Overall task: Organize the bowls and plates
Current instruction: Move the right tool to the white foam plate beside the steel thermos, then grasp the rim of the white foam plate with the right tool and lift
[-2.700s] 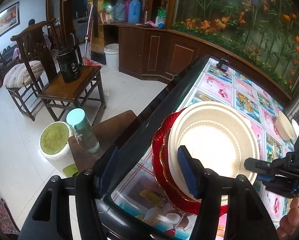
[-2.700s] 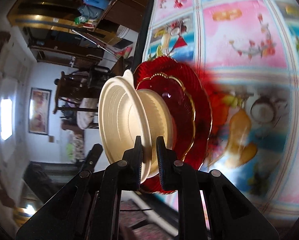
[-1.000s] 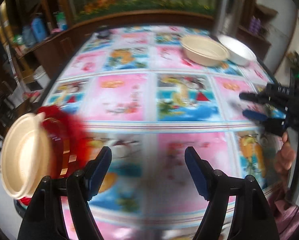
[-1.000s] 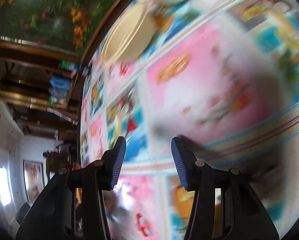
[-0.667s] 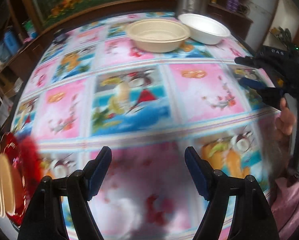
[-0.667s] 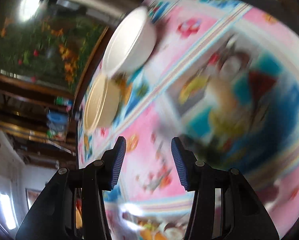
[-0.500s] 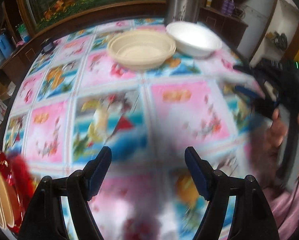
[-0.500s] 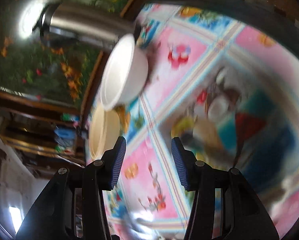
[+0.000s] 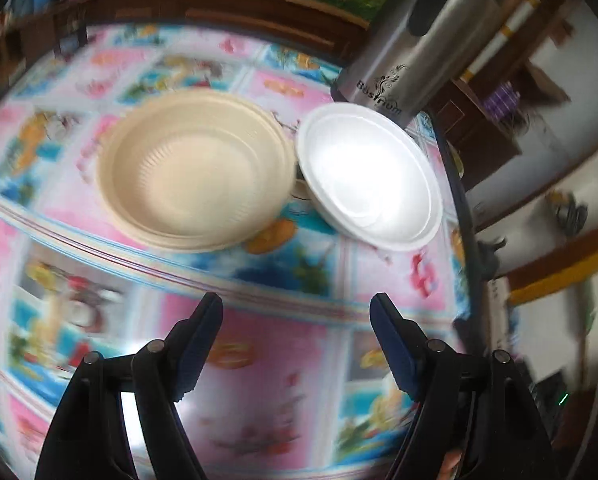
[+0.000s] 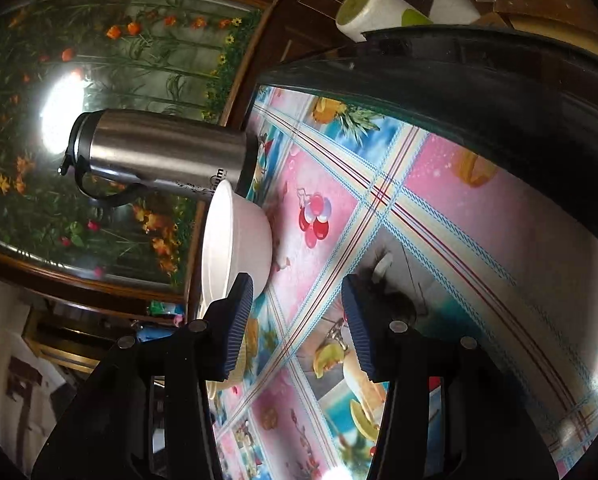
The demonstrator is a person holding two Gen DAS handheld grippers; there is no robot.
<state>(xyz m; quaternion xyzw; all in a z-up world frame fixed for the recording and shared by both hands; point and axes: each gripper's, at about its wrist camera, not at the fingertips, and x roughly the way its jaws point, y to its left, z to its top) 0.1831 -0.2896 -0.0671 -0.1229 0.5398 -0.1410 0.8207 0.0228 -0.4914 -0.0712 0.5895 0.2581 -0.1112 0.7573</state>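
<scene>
A cream bowl (image 9: pixel 195 176) and a white bowl (image 9: pixel 369 176) sit side by side on the table, rims almost touching. My left gripper (image 9: pixel 297 332) is open and empty, a short way in front of both bowls. My right gripper (image 10: pixel 297 308) is open and empty. Its left finger (image 10: pixel 239 312) is beside the white bowl (image 10: pixel 239 240). The cream bowl is mostly hidden behind that finger in the right wrist view. The red plates are out of view.
A steel thermos (image 9: pixel 427 44) stands just behind the white bowl; it also shows in the right wrist view (image 10: pixel 159 152). The table (image 9: pixel 283 392) has a colourful fruit-print cloth under glass. Its dark edge (image 10: pixel 499 92) runs close on the right.
Both grippers left the stacked cream bowl and red plates and swung across the table to the two bowls. The right gripper opened and now sits next to the white bowl.
</scene>
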